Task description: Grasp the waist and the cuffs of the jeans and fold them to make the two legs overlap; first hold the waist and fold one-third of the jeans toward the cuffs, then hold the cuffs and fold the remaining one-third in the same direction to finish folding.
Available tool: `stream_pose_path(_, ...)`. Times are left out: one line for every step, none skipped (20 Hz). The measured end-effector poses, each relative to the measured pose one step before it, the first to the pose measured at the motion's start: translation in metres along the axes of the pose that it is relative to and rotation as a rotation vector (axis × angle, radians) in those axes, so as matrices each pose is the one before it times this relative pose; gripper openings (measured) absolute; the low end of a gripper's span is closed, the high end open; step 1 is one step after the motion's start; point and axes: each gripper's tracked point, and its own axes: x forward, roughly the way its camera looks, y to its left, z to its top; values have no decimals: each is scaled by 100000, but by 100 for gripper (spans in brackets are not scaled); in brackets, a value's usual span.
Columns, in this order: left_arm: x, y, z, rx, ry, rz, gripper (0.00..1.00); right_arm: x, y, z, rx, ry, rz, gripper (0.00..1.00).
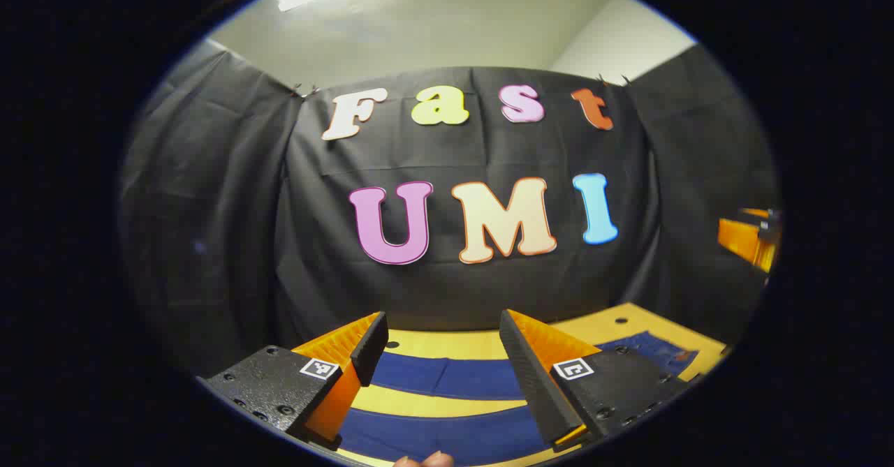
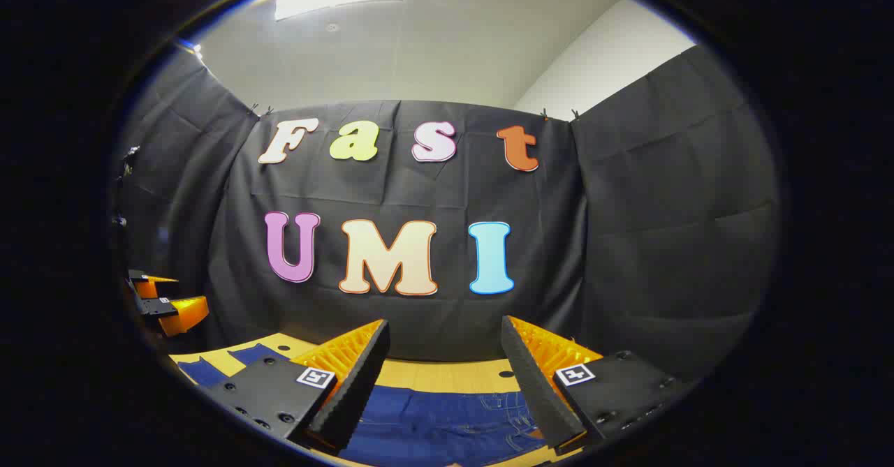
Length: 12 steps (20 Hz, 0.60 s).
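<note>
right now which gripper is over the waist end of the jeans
The right gripper: stitched pockets of the jeans lie between its open fingers. The left gripper looks down on two plain legs lying apart.

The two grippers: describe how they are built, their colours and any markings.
The left gripper and the right gripper look alike: two wedge-shaped orange ribbed fingers faced with dark textured pads, each mounted on a speckled black block with screws and a small square black-and-white marker. No cables are visible.
</note>
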Motion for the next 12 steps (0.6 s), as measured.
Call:
stream_pose_path(-130, 425, -732, 6253, 2310, 1303, 97, 664, -243, -801, 613, 1197, 2435, 98)
stream_pose_path(57, 384, -884, 6197, 2539, 1362, 100, 591, -219, -981, 499, 1631, 2648, 98)
stream_pose_path(-19, 426, -814, 5990, 2490, 1459, 100, 561, -295, -719, 58, 589, 2612, 100)
stream_pose_path(-293, 599, -1021, 4623, 2603, 1170, 100, 376, -408, -451, -436, 32, 2246, 100)
stream_pose_path(-297, 332, -1048, 3357, 3021, 360, 95, 503, -415, -372, -1350, -635, 1381, 98)
stream_pose_path(-503, 315, -1286, 2672, 2927, -9, 95, 401, -584, -489, -1858, 366, 108, 100)
stream_pose_path(-247, 193, -1178, 2342, 2959, -310, 95, 395, -485, -569, -1010, 803, -219, 99)
stream_pose_path(-103, 220, -1307, 2449, 3181, -538, 95, 243, 84, -468, 335, 742, 393, 99)
stream_pose_path(76, 312, -1179, 2778, 2469, -674, 95, 371, 304, -286, 1052, 258, 820, 99)
stream_pose_path(228, 321, -1258, 3597, 2132, -787, 95, 329, 236, -193, 315, -130, 418, 99)
stream_pose_path(398, 218, -1240, 3712, 2256, -1105, 95, 430, 167, -231, -878, -102, -268, 99)
stream_pose_path(344, -27, -1797, 3303, 3320, -2071, 95, 384, 22, -313, -571, 154, -601, 99)
